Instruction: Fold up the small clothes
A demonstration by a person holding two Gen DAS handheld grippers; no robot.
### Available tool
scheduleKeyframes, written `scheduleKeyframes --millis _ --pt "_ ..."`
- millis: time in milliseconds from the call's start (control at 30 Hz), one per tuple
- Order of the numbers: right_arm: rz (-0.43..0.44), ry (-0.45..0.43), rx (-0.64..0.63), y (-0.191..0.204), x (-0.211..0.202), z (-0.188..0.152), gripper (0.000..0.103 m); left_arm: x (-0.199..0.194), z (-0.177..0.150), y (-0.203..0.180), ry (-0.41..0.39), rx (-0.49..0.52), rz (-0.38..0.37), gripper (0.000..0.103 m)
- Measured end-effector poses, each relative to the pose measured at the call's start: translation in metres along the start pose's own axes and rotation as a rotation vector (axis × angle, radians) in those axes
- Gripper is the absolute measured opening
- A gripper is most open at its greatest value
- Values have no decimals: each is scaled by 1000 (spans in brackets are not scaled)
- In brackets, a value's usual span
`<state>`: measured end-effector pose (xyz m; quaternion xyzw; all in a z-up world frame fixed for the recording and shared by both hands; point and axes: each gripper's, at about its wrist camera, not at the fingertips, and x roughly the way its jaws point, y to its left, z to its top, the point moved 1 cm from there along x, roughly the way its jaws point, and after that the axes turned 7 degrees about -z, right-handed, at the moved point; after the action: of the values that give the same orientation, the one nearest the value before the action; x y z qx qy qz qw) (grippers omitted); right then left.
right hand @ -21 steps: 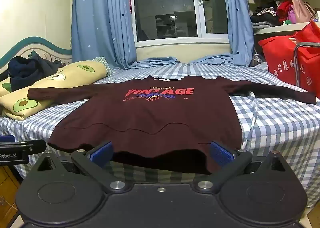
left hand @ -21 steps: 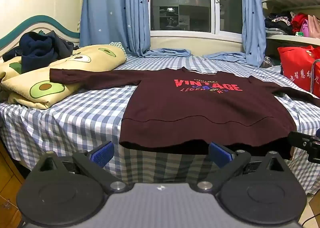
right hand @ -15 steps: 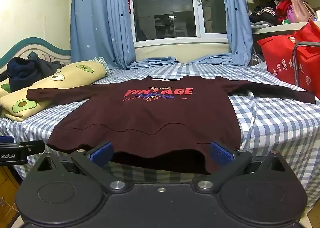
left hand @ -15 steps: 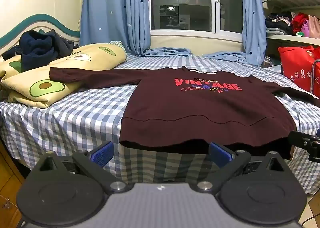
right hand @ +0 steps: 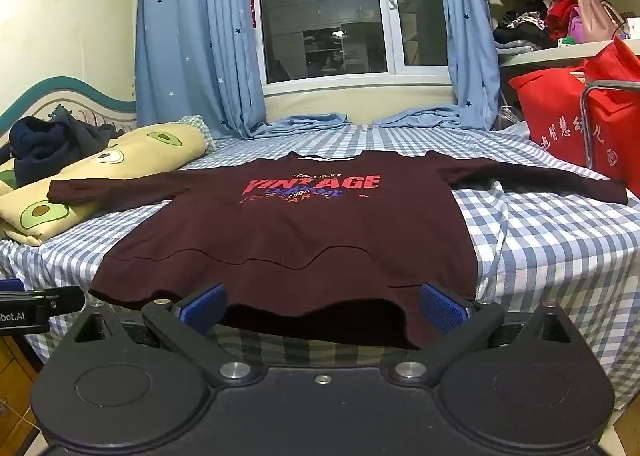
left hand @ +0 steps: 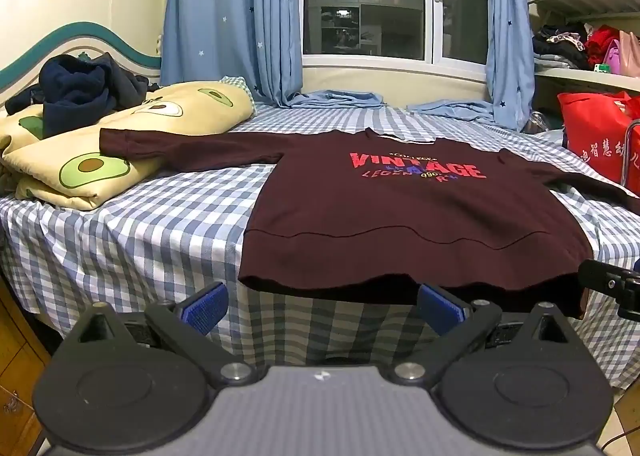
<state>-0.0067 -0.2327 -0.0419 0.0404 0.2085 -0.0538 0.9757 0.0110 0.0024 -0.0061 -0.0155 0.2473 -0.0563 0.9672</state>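
Before the bed's near edge, left gripper [left hand: 322, 308] and right gripper [right hand: 322, 306] stand spread wide, holding nothing; just beyond them the maroon sweatshirt [right hand: 304, 240] lies flat on the checked sheet [left hand: 132, 232], hem overhanging.

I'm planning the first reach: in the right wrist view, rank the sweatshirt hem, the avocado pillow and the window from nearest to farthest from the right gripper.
1. Sweatshirt hem, just ahead of the open right gripper.
2. Avocado pillow, left, mid-bed.
3. Window, behind the bed.

Left tongs [left hand: 320, 306] wide apart, nothing gripped; right tongs [right hand: 322, 306] likewise, both tilted slightly down.
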Motion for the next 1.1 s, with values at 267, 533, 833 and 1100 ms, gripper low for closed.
scheduleKeyframes --millis 267,533,833,1100 --pt "-13 0 -11 5 2 -1 103 1 0 2 4 -4 0 102" --pt "-14 2 -12 6 3 -3 103 2 1 3 8 -8 3 102" --pt "-14 4 -12 5 5 -4 103 1 0 2 6 -12 -3 102" --pt "-16 9 -10 4 6 -4 103 4 0 1 11 -7 -4 102"
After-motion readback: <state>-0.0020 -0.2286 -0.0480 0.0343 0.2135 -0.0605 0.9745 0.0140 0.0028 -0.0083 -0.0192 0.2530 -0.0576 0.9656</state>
